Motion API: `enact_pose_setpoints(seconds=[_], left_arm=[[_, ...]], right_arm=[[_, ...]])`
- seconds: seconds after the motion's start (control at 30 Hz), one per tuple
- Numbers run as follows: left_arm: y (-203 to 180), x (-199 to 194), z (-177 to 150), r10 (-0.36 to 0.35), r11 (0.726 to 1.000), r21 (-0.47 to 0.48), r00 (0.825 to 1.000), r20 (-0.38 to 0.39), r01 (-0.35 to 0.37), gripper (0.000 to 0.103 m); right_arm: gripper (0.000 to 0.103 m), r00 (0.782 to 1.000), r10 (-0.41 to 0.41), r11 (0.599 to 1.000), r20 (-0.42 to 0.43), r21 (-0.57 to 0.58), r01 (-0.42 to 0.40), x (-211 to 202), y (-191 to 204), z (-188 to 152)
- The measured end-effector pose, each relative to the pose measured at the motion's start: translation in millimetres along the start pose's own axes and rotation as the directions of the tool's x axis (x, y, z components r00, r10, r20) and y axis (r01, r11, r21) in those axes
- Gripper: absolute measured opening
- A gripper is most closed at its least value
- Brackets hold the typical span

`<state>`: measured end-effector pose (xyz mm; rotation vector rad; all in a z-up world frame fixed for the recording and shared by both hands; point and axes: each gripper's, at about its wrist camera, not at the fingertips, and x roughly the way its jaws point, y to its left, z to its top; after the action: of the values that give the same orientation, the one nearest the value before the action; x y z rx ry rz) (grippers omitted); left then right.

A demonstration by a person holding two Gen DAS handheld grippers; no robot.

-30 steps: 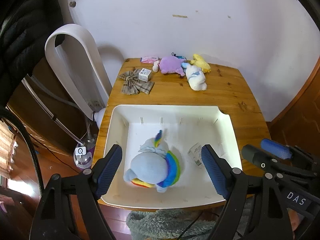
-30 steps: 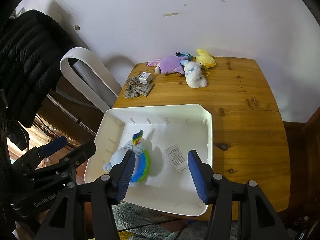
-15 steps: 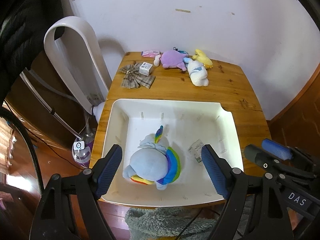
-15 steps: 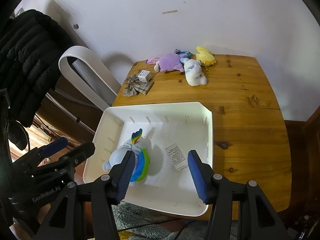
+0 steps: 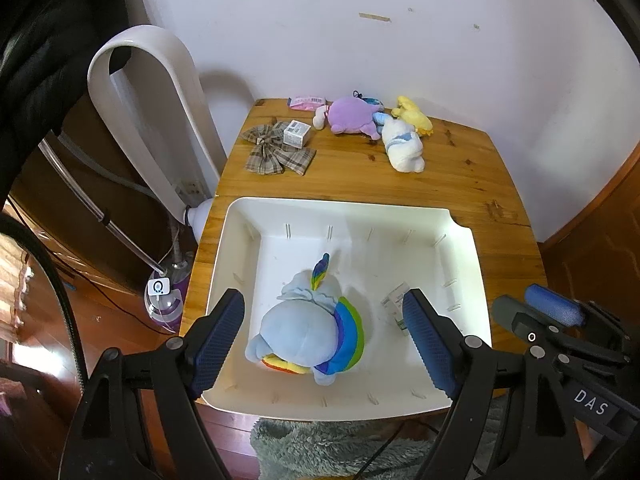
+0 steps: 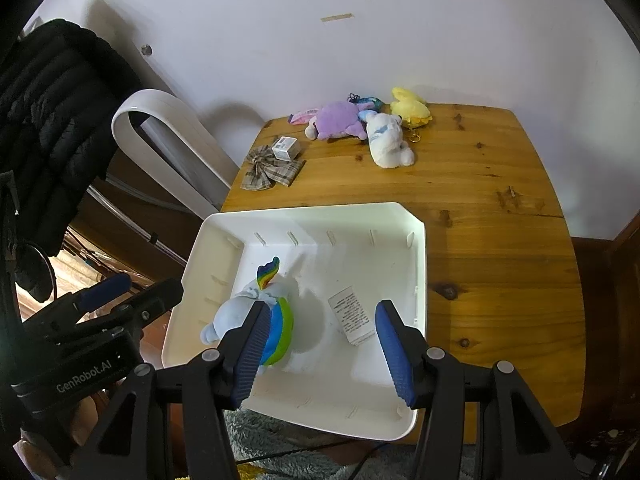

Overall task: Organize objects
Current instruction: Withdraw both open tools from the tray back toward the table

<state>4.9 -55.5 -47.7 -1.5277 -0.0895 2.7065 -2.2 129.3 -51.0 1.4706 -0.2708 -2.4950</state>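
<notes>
A white tray (image 5: 240, 232) (image 6: 420, 248) sits at the near end of a wooden table (image 5: 460, 184) (image 6: 500, 200). In it lie a light blue plush with rainbow stripes (image 5: 308, 332) (image 6: 248, 312) and a small paper packet (image 5: 394, 304) (image 6: 352, 314). At the far end lie a purple plush (image 5: 352, 118) (image 6: 338, 120), a white plush (image 5: 402, 146) (image 6: 386, 140), a yellow plush (image 5: 414, 116) (image 6: 410, 108), a plaid bow (image 5: 276, 152) (image 6: 270, 168), a small white box (image 5: 296, 134) (image 6: 285, 148) and a pink packet (image 5: 306, 102) (image 6: 302, 116). My left gripper (image 5: 324, 340) and right gripper (image 6: 320, 354) are open and empty above the tray's near side.
A white loop-shaped fan (image 5: 156, 120) (image 6: 180, 140) stands left of the table, with a dark jacket (image 6: 52, 120) beside it. A grey fluffy rug (image 5: 332, 448) lies below the tray's near edge. The wall runs close behind the table.
Both grippers have drawn back and up a little from the tray; the table looks slightly farther away. The blue plush stays in the tray. Both grippers stay open.
</notes>
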Motion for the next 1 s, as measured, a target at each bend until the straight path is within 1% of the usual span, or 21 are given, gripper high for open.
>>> enact_pose_setpoints(seconds=[0.27,0.43,0.47,0.53,0.57,0.67,0.8,1.0], left_arm=[[-2,8,7,0.007,1.0,0.013,1.0,-0.013,-0.006,0.084],[-5,12,15,0.022,0.999,0.024,1.0,-0.018,-0.022,0.084],[-5,12,18,0.027,0.999,0.028,1.0,-0.016,-0.027,0.084],[-4,10,26,0.038,0.999,0.029,0.999,-0.002,-0.038,0.084],[-4,9,29,0.045,0.999,0.029,0.999,0.007,-0.045,0.084],[-1,3,42,0.059,0.998,0.022,0.998,0.038,-0.06,0.084],[3,-1,55,0.063,0.998,0.015,0.996,0.059,-0.064,0.084],[1,-1,74,0.088,0.994,0.065,0.993,0.074,-0.093,0.084]], right_arm=[[0.056,1.0,-0.004,1.0,-0.016,0.016,0.004,11,-7,7],[0.056,1.0,-0.026,1.0,-0.009,0.016,0.027,16,-10,14],[0.056,0.999,-0.037,0.999,-0.005,0.015,0.037,16,-12,17],[0.064,0.999,-0.052,0.999,0.008,0.013,0.052,16,-12,21],[0.065,0.998,-0.058,0.998,0.017,0.012,0.058,15,-13,23],[0.066,0.997,-0.073,0.997,0.04,0.011,0.073,14,-16,29],[0.066,0.996,-0.078,0.997,0.043,0.01,0.077,16,-18,35],[0.066,0.993,-0.096,0.995,0.065,-0.002,0.097,12,-21,52]])
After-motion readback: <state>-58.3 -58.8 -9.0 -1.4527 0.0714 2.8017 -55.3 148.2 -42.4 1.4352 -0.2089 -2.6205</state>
